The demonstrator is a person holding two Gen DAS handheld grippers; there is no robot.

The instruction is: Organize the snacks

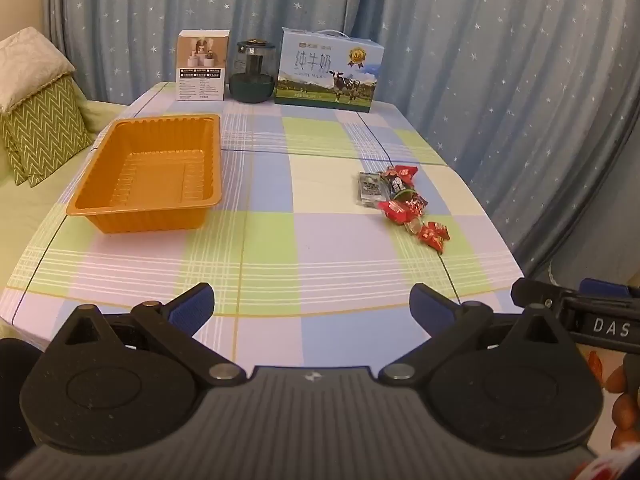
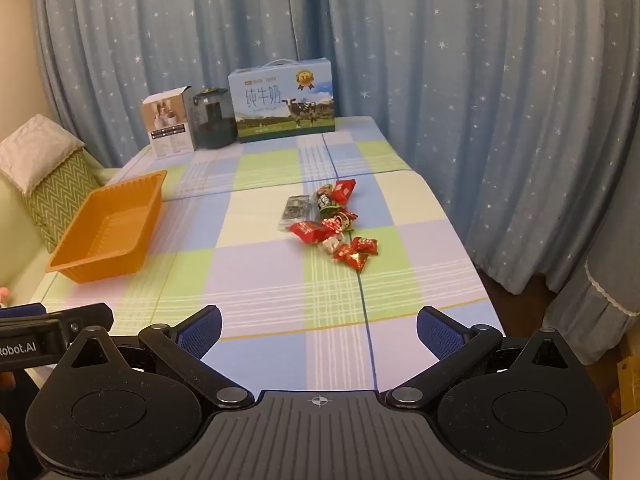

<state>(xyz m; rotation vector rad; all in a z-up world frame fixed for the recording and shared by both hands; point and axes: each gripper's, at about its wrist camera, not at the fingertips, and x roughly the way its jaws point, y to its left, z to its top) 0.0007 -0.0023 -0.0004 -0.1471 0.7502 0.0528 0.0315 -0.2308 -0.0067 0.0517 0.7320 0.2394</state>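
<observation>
An empty orange plastic tray point(image 1: 100, 184) point(image 2: 76, 256) sits on the left side of the checked tablecloth. A small heap of wrapped snacks point(image 1: 400, 200) point(image 2: 332, 224), mostly red wrappers with one clear silver packet point(image 1: 370, 190) point(image 2: 295, 210), lies on the right side. My left gripper point(image 1: 312, 308) hovers open over the near table edge, well short of the tray, nothing between its blue pads. My right gripper point(image 2: 320, 330) is open too, over the near edge, with the snacks ahead of it. Each gripper shows at the edge of the other's view.
Along the far edge of the table point(image 1: 280, 260) stand a white product box point(image 1: 202, 66), a dark glass jar point(image 1: 252, 74) and a blue milk carton box point(image 1: 330, 70). Star-patterned curtains point(image 2: 480, 80) hang behind and to the right. Green cushions point(image 1: 40, 136) lie at the left.
</observation>
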